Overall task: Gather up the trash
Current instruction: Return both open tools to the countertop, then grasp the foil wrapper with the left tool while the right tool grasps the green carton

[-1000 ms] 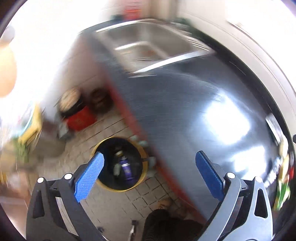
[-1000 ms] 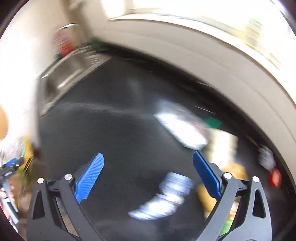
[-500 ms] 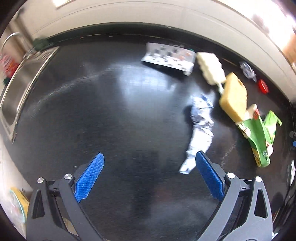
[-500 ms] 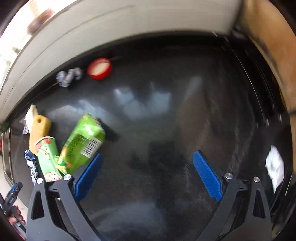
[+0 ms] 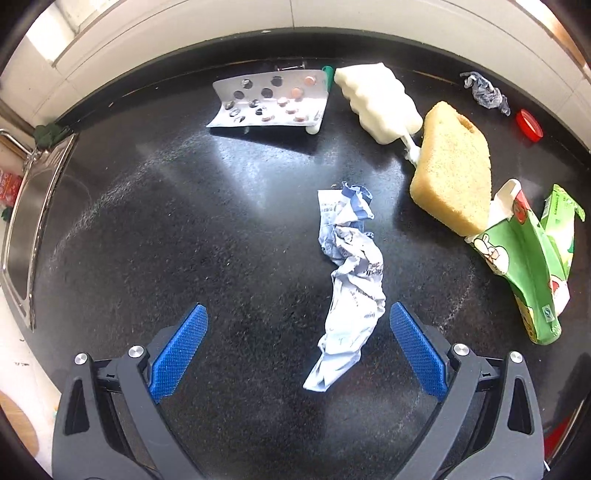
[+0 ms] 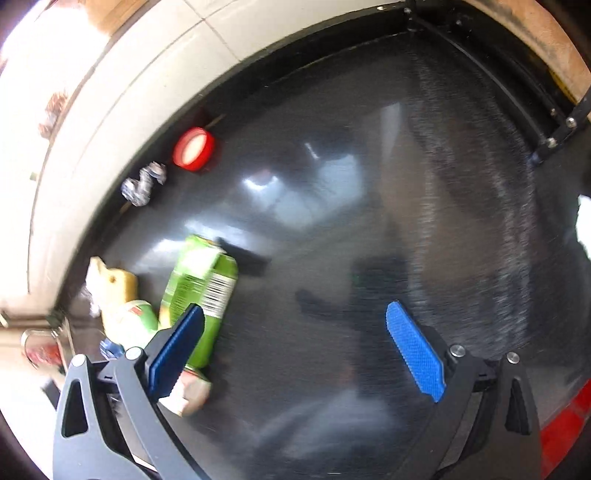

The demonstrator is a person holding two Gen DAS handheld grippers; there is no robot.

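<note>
Trash lies on a black countertop (image 5: 184,221). In the left wrist view a crumpled white-blue wrapper (image 5: 349,280) stretches toward me, its near end between the fingers of my open left gripper (image 5: 297,349). Behind it are a pill blister pack (image 5: 271,99), a white foam piece (image 5: 376,101), a yellow sponge (image 5: 452,168), a flattened green carton (image 5: 524,266), a grey foil scrap (image 5: 485,92) and a red cap (image 5: 529,125). My right gripper (image 6: 295,349) is open and empty over bare counter, the green carton (image 6: 201,284) by its left finger. The red cap (image 6: 194,148) and foil scrap (image 6: 142,184) sit near the wall.
A steel sink (image 5: 26,221) borders the counter on the left in the left wrist view. A pale tiled wall (image 5: 258,22) runs along the back. In the right wrist view a black metal frame (image 6: 554,125) stands at the far right corner, with something white (image 6: 583,221) at the edge.
The left gripper swung from the floor bin and sink to the counter and moved closer to the crumpled wrapper. The right gripper swept right, then shifted nearer the green carton.
</note>
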